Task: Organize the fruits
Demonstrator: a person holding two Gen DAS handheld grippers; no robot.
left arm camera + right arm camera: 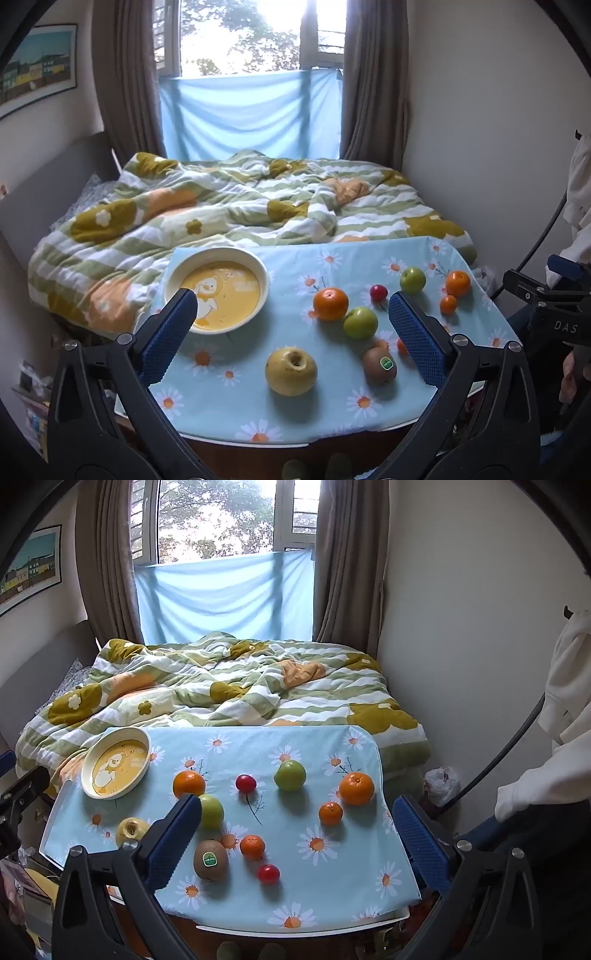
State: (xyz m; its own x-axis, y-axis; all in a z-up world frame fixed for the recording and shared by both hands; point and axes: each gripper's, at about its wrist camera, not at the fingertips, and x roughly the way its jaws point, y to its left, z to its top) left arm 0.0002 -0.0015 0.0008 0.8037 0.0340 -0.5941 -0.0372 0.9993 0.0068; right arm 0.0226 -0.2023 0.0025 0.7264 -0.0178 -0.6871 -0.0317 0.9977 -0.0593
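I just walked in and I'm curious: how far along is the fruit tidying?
Nothing looks done yet: the yellow bowl holds no fruit. Nothing is in hand either; the left gripper and right gripper are both open above the table. All the fruit is left, scattered on the daisy tablecloth: the kiwi, the yellow apple, green apples, oranges and small red fruits.

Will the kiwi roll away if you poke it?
Probably a little: the kiwi is egg-shaped, so it would likely wobble, not roll far. Its fuzzy skin should grip the pads well. The tablecloth may slow it.
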